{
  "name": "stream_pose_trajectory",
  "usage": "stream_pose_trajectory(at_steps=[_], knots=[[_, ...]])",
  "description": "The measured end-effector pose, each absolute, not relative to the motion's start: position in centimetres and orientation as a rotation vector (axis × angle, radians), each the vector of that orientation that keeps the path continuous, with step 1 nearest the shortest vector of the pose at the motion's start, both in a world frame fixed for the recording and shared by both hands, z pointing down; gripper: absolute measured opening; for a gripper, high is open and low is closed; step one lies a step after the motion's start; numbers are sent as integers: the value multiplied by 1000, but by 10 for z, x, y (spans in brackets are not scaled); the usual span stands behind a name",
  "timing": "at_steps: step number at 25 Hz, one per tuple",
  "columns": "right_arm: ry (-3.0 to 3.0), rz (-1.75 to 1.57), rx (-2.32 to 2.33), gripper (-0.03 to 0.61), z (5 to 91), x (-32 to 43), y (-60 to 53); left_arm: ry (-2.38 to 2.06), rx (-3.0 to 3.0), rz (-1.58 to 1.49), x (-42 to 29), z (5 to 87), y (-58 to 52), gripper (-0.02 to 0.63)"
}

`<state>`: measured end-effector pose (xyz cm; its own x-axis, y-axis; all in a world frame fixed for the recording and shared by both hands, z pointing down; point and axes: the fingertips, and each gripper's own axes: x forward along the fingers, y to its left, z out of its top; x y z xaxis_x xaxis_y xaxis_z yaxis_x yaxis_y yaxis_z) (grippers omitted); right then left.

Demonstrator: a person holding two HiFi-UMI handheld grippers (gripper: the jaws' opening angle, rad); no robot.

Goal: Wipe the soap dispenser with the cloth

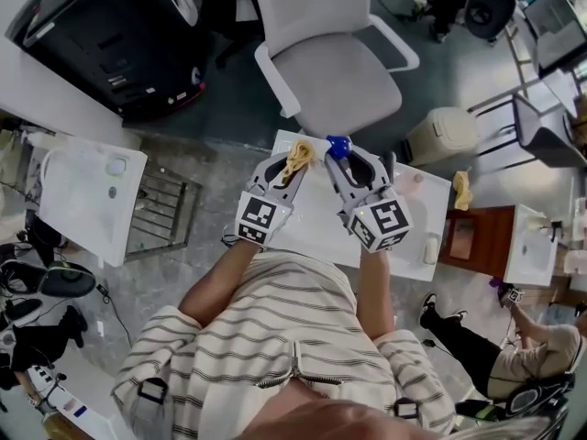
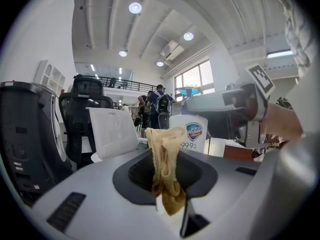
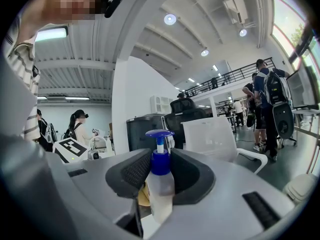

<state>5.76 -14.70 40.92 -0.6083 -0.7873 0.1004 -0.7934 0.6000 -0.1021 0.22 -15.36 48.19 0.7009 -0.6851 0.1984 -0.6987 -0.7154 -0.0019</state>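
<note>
Dispenser held up over the table, cloth alongside and ready to wipe.
The right gripper point(image 1: 341, 152) clamped the translucent plastic soap dispenser with the blue pump top point(image 3: 160, 186) at its neck, above the white table point(image 1: 316, 220). The left gripper point(image 1: 293, 161) pinched a crumpled mustard-yellow cloth point(image 2: 165, 159) just beside the bottle. The next move likely called for pressing the cloth onto the bottle's side and rubbing. A white office chair point(image 1: 335, 71) stood behind, not obstructing.
</note>
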Motion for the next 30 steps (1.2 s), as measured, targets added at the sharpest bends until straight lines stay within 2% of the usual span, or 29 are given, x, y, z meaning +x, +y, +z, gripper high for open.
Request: stream_pose_trajectory(at_steps=[18,30], knots=[[-2798,223,1357,122,407,62,-139,-1095,2815,324,5,493,-135,87],[-2832,173,1172,123,411,64,-125,-843,2900,338,16,484,-134,87]])
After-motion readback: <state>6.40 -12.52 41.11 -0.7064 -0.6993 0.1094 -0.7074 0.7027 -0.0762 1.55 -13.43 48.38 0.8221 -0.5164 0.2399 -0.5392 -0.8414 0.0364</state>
